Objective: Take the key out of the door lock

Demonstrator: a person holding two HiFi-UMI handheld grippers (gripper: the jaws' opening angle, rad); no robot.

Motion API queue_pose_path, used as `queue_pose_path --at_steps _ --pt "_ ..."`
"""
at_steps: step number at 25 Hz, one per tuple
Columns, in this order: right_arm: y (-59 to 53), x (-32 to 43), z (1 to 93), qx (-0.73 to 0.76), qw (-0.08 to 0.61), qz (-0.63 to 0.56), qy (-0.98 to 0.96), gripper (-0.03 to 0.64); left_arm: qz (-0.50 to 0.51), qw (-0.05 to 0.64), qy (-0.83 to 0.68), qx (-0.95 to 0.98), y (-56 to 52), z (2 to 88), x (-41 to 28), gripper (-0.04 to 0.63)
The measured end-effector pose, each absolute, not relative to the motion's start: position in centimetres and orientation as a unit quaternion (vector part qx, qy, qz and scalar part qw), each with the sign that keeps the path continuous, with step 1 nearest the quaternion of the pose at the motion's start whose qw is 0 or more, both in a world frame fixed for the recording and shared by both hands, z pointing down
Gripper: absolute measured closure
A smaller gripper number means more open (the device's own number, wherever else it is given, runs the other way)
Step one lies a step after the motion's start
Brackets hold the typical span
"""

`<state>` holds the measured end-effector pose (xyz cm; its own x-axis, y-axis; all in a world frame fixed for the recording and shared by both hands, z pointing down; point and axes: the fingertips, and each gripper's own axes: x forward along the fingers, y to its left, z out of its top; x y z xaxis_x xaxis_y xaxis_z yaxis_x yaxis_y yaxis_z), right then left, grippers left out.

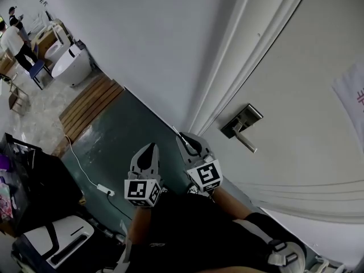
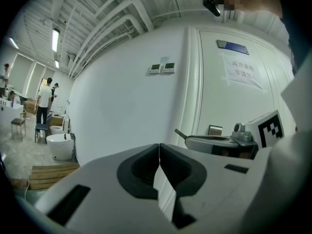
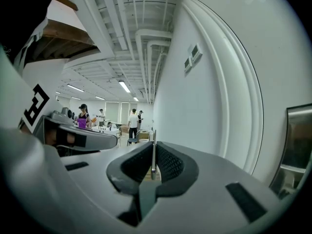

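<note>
My right gripper [image 1: 183, 136] is shut on a thin metal key [image 3: 153, 152], whose blade stands up edge-on between the pads. In the head view the key [image 1: 176, 131] sticks out of the jaw tips as a fine sliver, well left of and below the door's silver lever handle and lock plate [image 1: 243, 124]. The lock plate [image 3: 298, 143] sits at the right edge of the right gripper view, apart from the key. My left gripper [image 1: 151, 148] hangs beside the right one, shut with nothing between its pads [image 2: 159, 165]. From it I see the right gripper [image 2: 219, 143] with the key [image 2: 181, 133].
The white door [image 1: 307, 84] with a paper notice [image 1: 352, 101] fills the right. A white wall [image 1: 170, 44] runs left of the frame. On the floor lie wooden planks [image 1: 88, 104], a power strip [image 1: 105, 190] and a white tub [image 1: 71, 66]. People stand far off.
</note>
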<state>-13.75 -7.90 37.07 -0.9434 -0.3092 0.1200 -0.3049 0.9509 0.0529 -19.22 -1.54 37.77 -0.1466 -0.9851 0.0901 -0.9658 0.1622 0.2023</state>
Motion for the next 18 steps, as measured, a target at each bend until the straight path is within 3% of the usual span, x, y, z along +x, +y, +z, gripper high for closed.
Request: queue_pose_path --at_steps 18 --pt "-8.8 -11.2 28.0 0.183 -0.033 -0.060 -0.981 0.586 -0.080 0.020 -0.750 0.656 -2.9 30.0 -17.9 0.571"
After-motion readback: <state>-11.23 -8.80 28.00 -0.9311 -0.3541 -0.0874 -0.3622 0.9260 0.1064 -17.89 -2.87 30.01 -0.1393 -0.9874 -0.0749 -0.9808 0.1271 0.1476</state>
